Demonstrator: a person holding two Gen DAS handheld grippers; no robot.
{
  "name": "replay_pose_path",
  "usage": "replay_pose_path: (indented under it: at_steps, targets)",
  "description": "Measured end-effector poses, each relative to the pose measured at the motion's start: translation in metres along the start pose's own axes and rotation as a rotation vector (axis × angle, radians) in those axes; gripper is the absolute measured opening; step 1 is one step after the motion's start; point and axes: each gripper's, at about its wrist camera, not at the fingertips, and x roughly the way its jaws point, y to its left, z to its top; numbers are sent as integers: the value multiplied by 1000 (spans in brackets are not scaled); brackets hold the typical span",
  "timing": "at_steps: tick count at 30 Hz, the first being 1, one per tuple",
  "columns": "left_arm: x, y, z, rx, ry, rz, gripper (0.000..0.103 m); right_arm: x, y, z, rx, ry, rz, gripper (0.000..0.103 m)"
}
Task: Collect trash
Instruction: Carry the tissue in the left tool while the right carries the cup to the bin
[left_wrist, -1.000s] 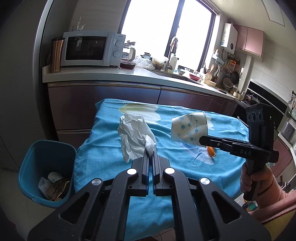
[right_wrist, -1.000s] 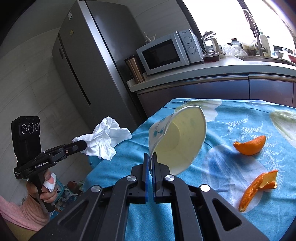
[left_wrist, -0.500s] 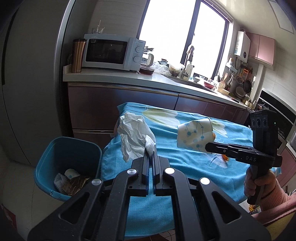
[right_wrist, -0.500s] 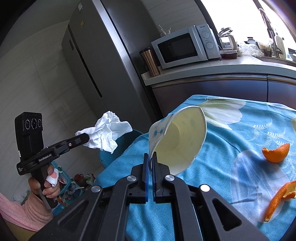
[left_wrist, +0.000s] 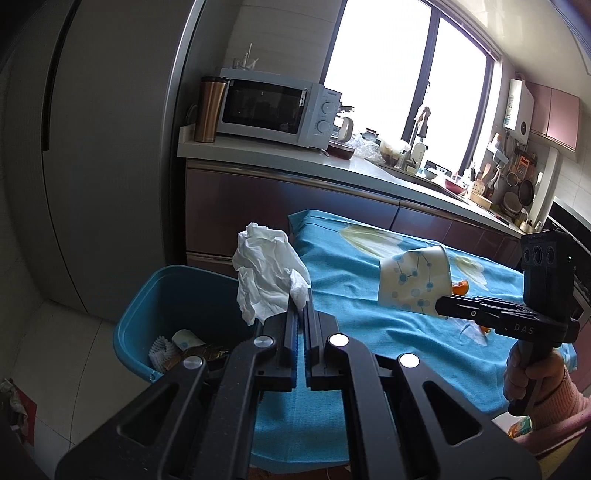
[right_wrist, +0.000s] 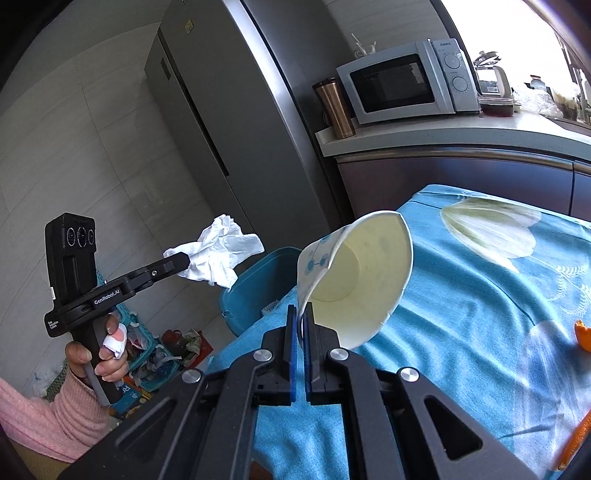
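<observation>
Tissue (left_wrist: 267, 273), white and crumpled, hangs from the tip of the left gripper (left_wrist: 300, 306), whose fingers are clamped together on one corner of it. From the left wrist view the wad sits over the near-right rim of the blue bin (left_wrist: 162, 291), which stands on the floor just beside the end of the desk (left_wrist: 369, 325) with its blue flowered cloth. Some wrappers and paper already lie in the bottom of the bin.

Over the desk's edge, the right gripper (right_wrist: 301, 321) has its fingers pinched shut on the wall of a paper cup (right_wrist: 354, 280), thin rim between the pads. The cup is lifted clear of the cloth and tipped on its side, mouth toward the right wrist camera, its long axis running roughly away from the fingers. It looks empty.

The relation that matters most is bin to each load. The bin lies forward and to the left of both grippers, below them. The left hand is the nearer one, with the tissue about at the opening, so it probably drops first; the cup has the corner of the desk to clear before it is above the bin.

Orange peel (right_wrist: 581, 334) lies on the cloth off to the right, well apart from both grippers, not yet collected. Behind the desk a counter carries a microwave (left_wrist: 277, 109) and a metal tumbler (left_wrist: 210, 109)
</observation>
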Motion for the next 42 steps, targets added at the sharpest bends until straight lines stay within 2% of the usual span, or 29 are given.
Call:
replay_pose_path:
  at_steps: [13,42]
  targets:
    - [10,33,-9,-50,24,63,3,35,21,21,-54,60,63,2]
    - [49,68,-26,-131,93,105,3,109,52,43,-92,189,107,2]
